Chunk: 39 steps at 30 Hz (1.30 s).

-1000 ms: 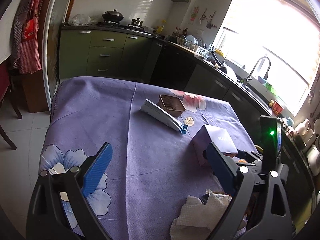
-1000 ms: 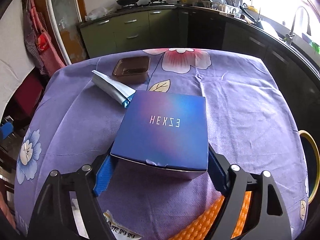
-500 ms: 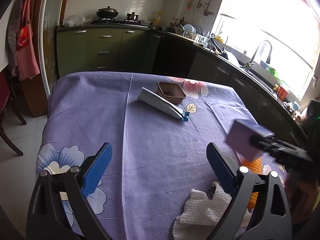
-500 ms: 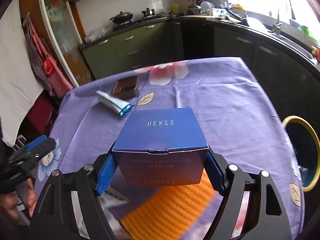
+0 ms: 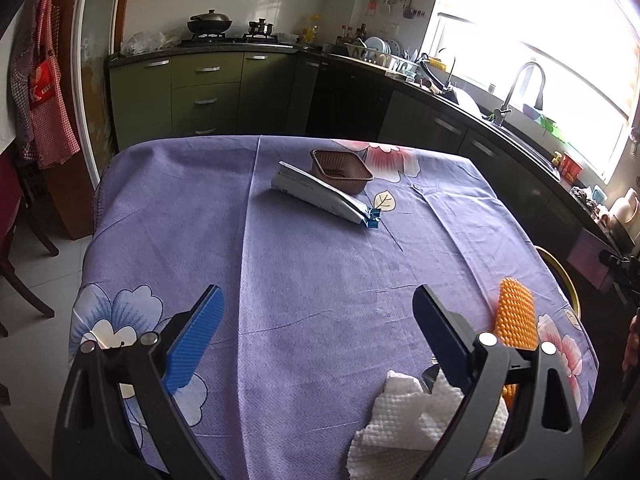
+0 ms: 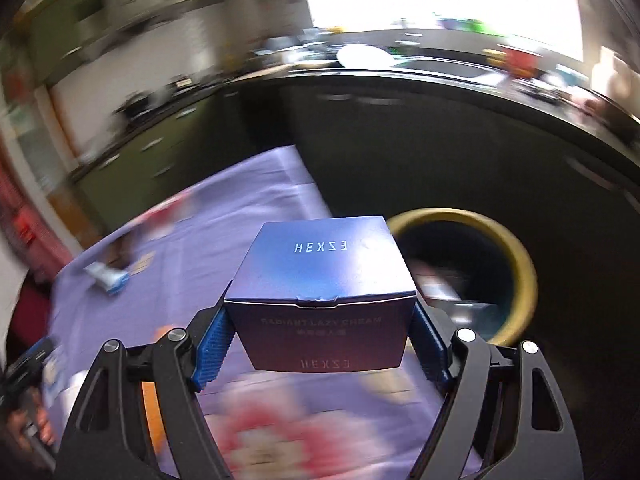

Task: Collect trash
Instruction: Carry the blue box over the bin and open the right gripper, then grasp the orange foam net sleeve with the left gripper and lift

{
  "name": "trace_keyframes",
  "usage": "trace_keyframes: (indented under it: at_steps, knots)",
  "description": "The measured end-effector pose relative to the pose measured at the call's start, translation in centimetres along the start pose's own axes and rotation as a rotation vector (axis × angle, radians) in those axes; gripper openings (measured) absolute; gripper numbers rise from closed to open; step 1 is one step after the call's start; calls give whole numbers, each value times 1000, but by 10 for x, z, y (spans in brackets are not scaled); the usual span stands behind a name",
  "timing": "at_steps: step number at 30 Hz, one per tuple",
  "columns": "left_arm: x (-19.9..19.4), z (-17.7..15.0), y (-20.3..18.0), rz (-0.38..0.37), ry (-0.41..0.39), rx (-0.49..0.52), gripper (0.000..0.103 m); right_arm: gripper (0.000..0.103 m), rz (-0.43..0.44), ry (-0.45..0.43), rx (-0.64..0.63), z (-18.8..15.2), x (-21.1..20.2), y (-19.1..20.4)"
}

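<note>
My right gripper (image 6: 320,340) is shut on a blue HEXZE box (image 6: 324,284), held in the air near the table's right edge. A yellow-rimmed bin (image 6: 524,276) stands just beyond the box, off the table. My left gripper (image 5: 316,324) is open and empty above the purple tablecloth (image 5: 320,264). A crumpled white paper towel (image 5: 404,428) and an orange bumpy piece (image 5: 514,316) lie by its right finger. A white and blue wrapper (image 5: 320,196) lies mid-table. The box (image 5: 588,256) also shows at the far right of the left wrist view.
A brown plastic tray (image 5: 340,168) sits behind the wrapper. The bin's rim (image 5: 560,276) shows past the table's right edge. Kitchen cabinets and a sink counter (image 5: 460,100) run behind and to the right. A chair (image 5: 16,240) stands at the left.
My right gripper has lifted the box off the table and swung it right, toward the bin. The orange piece it covered now shows. The left gripper has barely moved.
</note>
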<state>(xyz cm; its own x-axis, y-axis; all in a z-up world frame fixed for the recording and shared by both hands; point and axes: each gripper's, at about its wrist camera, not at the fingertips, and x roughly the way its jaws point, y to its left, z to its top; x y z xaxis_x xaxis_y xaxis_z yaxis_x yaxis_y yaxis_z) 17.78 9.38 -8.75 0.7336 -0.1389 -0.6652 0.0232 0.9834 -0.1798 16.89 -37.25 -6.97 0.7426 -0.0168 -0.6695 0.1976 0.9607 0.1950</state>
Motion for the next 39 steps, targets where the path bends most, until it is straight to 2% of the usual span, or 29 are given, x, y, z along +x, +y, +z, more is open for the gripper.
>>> trace_keyframes:
  at_steps: [4, 7, 11, 13, 14, 15, 20, 24, 28, 32, 36, 39]
  knots:
    - [4, -1, 0, 9, 12, 8, 90, 77, -143, 38, 74, 7, 20, -63]
    - [7, -2, -1, 16, 19, 16, 90, 77, -191, 72, 98, 11, 41, -89]
    - [9, -3, -3, 19, 26, 21, 90, 78, -226, 104, 91, 21, 70, -105]
    - [9, -3, -4, 16, 26, 26, 90, 84, -246, 99, 100, 23, 81, -109]
    - [9, -3, -4, 15, 24, 27, 90, 89, -269, 85, 108, 24, 81, -112]
    - [9, -3, -5, 13, 23, 29, 90, 90, -270, 75, 114, 23, 84, -113]
    - [3, -1, -16, -19, 28, 44, 90, 90, -210, 49, 140, 13, 64, -109]
    - [-11, 1, -43, -46, 33, 123, 90, 92, -178, 38, 139, -1, 41, -104]
    - [-24, 2, -86, -122, 61, 219, 92, 92, -135, 30, 133, -14, 23, -99]
    - [-22, -1, -141, -236, 137, 307, 93, 92, -67, 28, 122, -31, 8, -90]
    - [-3, -12, -187, -228, 202, 392, 93, 92, -16, 17, 108, -43, -6, -84]
    - [18, -17, -204, -204, 258, 404, 93, 92, 36, 10, 111, -51, -17, -85]
